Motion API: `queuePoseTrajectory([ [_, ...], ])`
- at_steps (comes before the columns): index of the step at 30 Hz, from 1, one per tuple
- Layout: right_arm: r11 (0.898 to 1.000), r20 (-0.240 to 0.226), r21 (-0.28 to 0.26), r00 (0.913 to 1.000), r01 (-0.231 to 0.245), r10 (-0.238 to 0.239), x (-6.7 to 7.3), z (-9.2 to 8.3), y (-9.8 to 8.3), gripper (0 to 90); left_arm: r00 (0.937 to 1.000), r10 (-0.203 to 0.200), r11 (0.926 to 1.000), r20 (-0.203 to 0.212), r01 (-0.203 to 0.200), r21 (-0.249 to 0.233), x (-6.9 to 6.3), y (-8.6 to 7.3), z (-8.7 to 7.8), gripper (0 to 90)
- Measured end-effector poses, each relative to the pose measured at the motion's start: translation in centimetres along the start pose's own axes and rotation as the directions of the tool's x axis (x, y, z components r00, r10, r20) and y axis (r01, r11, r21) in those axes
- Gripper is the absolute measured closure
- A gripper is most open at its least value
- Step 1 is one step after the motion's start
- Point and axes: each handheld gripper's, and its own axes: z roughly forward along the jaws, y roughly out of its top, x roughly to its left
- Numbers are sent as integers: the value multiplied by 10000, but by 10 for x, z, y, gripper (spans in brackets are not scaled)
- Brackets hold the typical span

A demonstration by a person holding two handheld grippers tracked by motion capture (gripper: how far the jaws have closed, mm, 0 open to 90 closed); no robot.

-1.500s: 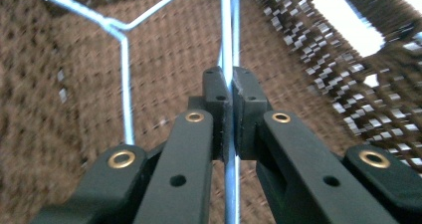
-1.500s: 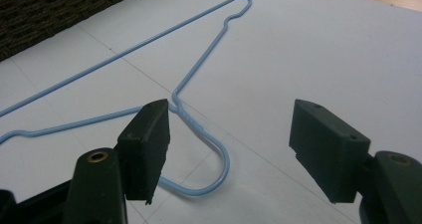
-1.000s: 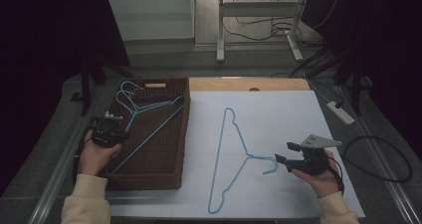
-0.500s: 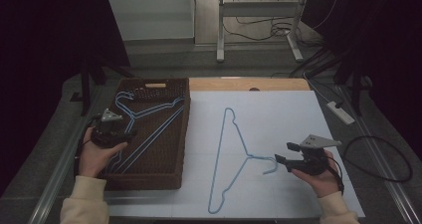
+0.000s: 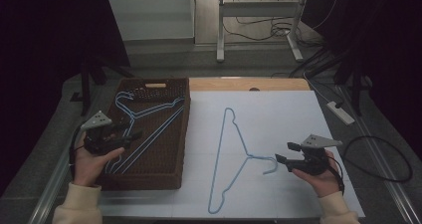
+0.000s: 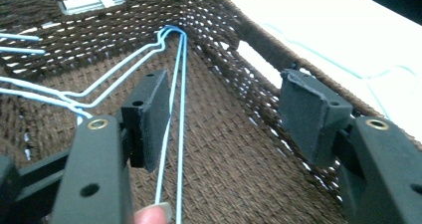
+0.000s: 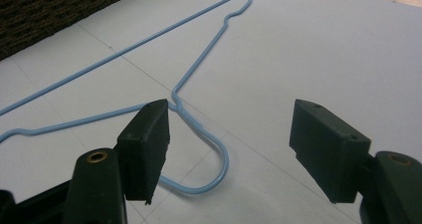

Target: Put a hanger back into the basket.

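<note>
- Blue wire hanger [image 5: 234,159] lies flat on the white sheet [image 5: 278,119], hook toward the right gripper [image 5: 282,153], whose jaws stand wide and empty.
- Judged light, springy, slick; best pinched at the twisted neck [image 7: 186,113].
- Left gripper [image 5: 130,137] over the wicker basket [image 5: 171,176]: jaws have just been opening, releasing the hangers in the basket [image 6: 171,109]; a second ago they were pinched.

A dim room surrounds the white-covered tabletop [image 5: 298,114], with a grey floor [image 5: 164,55] beyond it, metal desk legs [image 5: 219,30] trailing cables [image 5: 259,30], and a white power strip [image 5: 340,112] at the right.
</note>
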Motion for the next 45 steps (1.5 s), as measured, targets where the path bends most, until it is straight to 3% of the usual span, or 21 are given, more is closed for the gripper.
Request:
queuePoseTrajectory([
  [4, 10000, 16, 12, 10000, 3, -3, -1, 0, 0, 326, 9999, 53, 9999, 159, -51, -108, -6, -2, -1, 374],
  [8, 10000, 10, -27, 10000, -52, 52, -1, -1, -1, 326, 9985, 279, 9991, 467, -264, -326, -21, -4, -2, 371],
  [18, 9999, 39, -100, 10000, -29, 29, 0, -3, -1, 326, 9935, 716, 9973, 886, -699, -221, -47, -12, 4, 358],
  [45, 9998, 227, 207, 9997, 59, -63, 0, -2, -2, 333, 9867, 1075, 9939, 1223, -1096, 110, -73, -18, 21, 349],
])
